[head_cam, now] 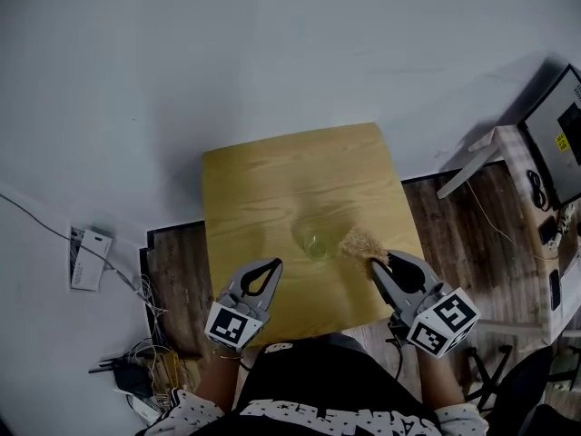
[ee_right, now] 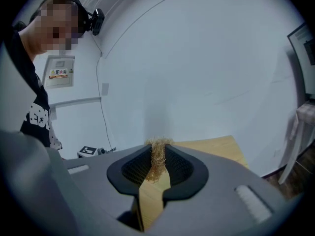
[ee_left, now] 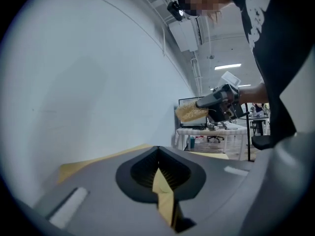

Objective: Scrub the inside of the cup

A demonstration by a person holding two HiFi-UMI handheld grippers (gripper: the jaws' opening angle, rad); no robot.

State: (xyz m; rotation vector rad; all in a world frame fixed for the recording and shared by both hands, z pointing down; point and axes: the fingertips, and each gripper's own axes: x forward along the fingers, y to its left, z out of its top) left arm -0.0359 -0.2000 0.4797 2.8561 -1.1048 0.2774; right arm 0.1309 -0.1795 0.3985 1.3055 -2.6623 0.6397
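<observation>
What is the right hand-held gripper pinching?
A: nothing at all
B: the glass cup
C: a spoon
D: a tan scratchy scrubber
D: the right hand-held gripper has its jaws closed on the tan fibre scrubber, while the clear glass cup stands free on the wooden table.
</observation>
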